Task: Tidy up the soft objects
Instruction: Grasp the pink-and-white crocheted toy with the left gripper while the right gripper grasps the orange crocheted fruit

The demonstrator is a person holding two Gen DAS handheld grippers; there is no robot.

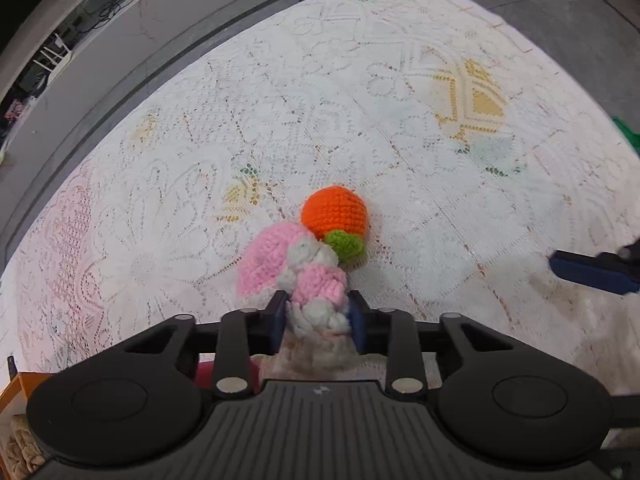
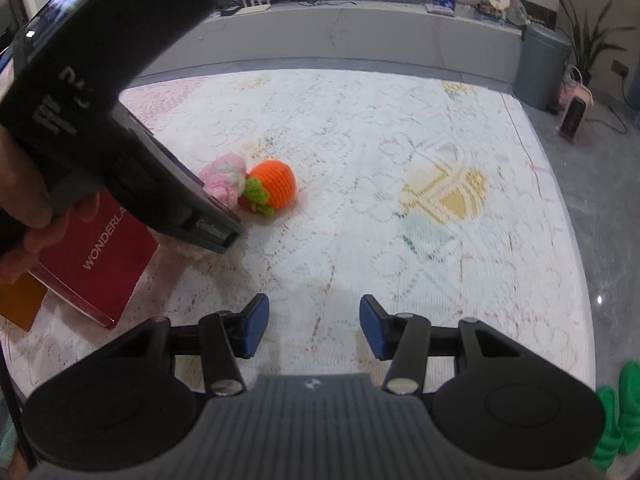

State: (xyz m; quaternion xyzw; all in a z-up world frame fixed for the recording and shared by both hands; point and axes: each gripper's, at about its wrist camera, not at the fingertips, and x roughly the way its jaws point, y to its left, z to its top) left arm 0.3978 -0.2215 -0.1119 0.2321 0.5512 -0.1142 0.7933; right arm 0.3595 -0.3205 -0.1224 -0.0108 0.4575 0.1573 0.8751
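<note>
My left gripper (image 1: 319, 322) is shut on a pink and white crocheted toy (image 1: 316, 284), whose rounded pink end (image 1: 266, 262) rests on the lace cloth. An orange crocheted fruit (image 1: 335, 212) with a green leaf (image 1: 345, 243) lies just beyond it, touching it. In the right wrist view the pink toy (image 2: 224, 178) and the orange fruit (image 2: 278, 184) lie together at mid left, partly behind the left gripper's body (image 2: 120, 128). My right gripper (image 2: 314, 328) is open and empty above the cloth, well short of the toys.
A white lace cloth (image 2: 400, 240) covers the surface. A red box (image 2: 92, 264) marked WONDERLA lies at left with an orange card (image 2: 20, 304). A green crocheted object (image 2: 618, 412) sits at the lower right edge. A grey bin (image 2: 540, 68) and plant stand beyond.
</note>
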